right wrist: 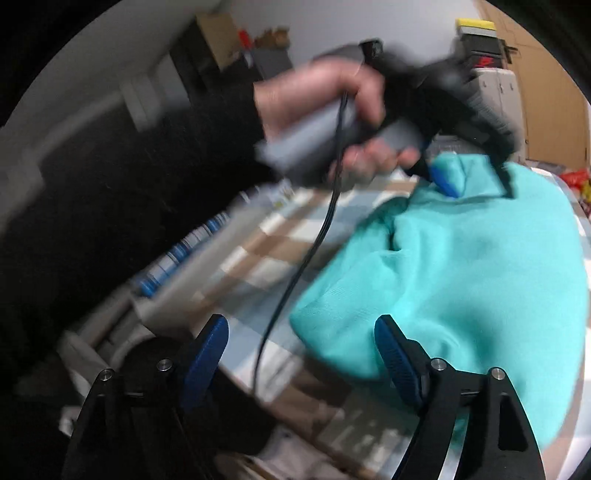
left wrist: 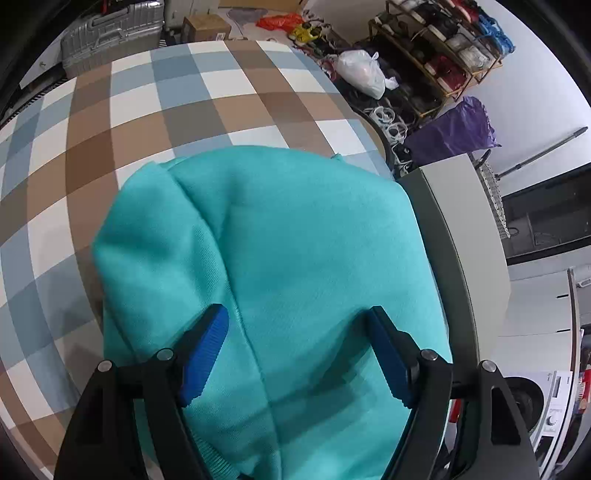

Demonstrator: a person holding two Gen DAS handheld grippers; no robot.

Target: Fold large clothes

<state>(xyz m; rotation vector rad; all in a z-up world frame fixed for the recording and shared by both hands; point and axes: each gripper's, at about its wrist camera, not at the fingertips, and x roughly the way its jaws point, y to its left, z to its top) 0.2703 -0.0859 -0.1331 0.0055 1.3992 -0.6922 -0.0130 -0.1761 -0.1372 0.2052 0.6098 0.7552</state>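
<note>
On checked cloth (left wrist: pixel 110 122), teal garment (left wrist: pixel 295 236) (no readable writing), left tongs (left wrist: pixel 297 321) spread, right tongs (right wrist: pixel 301 332) spread.

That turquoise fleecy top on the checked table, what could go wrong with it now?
The turquoise fleece top lies bunched at the edge of the checked table, so it might slide off. The left tongs are open over a seam, so they may pinch only one layer. The black cable could snag the open right tongs.

I found no legible text, label, brand, number or sign in either wrist view. The cardboard box (left wrist: pixel 205 27) behind the table bore a small pale label (too small to read), and the washing machine (left wrist: pixel 550 402) panel showed only unreadable marks.
</note>
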